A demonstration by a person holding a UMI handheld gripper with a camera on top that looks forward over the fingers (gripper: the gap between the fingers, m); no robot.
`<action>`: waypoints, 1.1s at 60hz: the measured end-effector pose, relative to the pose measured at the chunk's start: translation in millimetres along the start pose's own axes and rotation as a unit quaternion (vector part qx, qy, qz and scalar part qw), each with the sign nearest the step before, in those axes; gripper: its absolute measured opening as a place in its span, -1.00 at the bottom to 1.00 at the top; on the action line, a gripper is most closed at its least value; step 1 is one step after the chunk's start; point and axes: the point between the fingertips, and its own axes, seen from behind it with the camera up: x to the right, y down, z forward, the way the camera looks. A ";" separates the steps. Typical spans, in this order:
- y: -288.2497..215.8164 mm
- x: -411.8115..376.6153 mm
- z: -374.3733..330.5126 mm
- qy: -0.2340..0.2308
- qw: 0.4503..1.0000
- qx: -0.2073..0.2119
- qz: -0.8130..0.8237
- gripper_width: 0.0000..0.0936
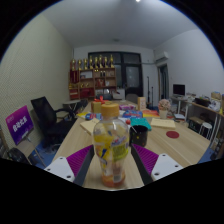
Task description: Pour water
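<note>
Bottle (110, 140): clear plastic, orange cap, coloured label band, pale liquid inside; standing upright on the table (180, 145), cap on as far as can be judged.

Position relative to gripper (110, 160): bottle is sitting between the two fingers, its lower body level with the purple pads (78, 160). Each pad is lying close against the bottle's side; whether both are actually pressing on it, I cannot tell, since the bottle's body is covering the contact lines. Base appears to be resting on the wood, though the lowest part is hard to read.

Step in hand, as a judgement: grasping stage of the pour. Bottle is not yet tilting and no liquid is leaving it.

Next move, as a judgement: calling for a firm squeeze at mid-body, a straight lift, then carrying toward a receiving vessel and tipping. No vessel can be made out with certainty; small items beyond the bottle are too indistinct to name. The cap, if fastened, will need removing first.

Surroundings, outward from bottle: wooden table stretching beyond it, carrying assorted small coloured objects; a red disc (172, 133) lying to its right. Office chair (47, 110) and a monitor (20, 124) standing left of the bottle. Shelving (92, 76) against the far wall behind it.
</note>
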 end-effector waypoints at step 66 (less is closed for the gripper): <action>-129.7 -9.0 160.9 -0.222 0.458 -0.089 0.856 -0.12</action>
